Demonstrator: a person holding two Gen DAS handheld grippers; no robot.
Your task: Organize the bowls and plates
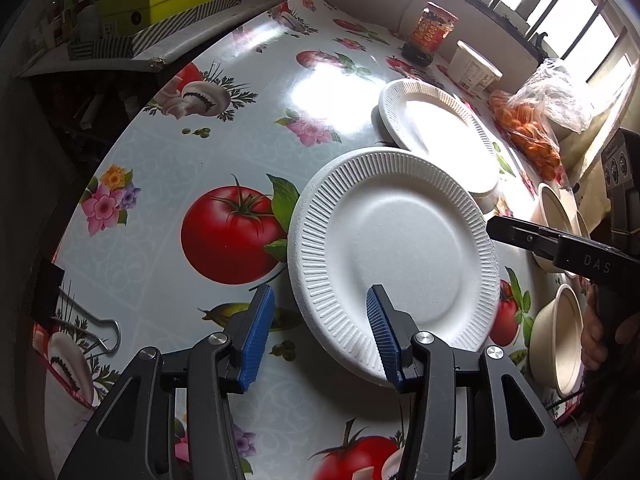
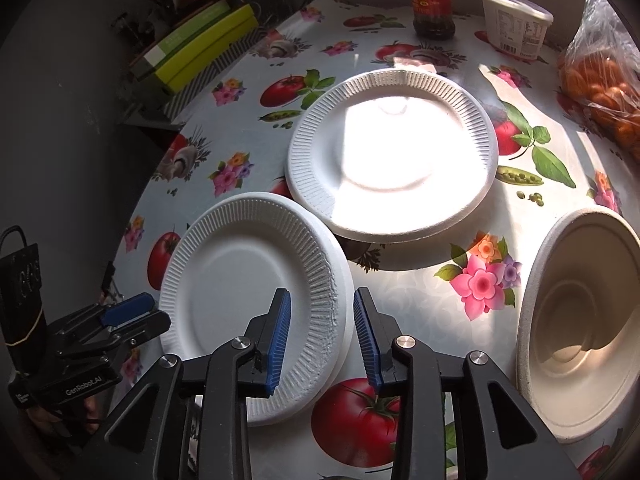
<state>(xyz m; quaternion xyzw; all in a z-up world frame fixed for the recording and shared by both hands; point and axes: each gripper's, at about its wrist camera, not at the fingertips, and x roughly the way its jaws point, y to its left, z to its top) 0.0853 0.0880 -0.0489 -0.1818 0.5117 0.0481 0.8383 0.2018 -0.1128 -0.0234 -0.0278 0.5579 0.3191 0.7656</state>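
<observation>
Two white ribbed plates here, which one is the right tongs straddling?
The near white ribbed foam plate, shaded; its right rim sits between the right tongs. The far plate lies sunlit, untouched.

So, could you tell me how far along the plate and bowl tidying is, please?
Nothing looks stacked yet. The near white foam plate sits with its edge between the open right gripper's jaws; the open left gripper straddles its opposite edge. Left: the far white foam plate lies separate, and the beige paper bowl lies loose.

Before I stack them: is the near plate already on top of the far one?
No, the near plate lies beside the far plate on the table.
</observation>
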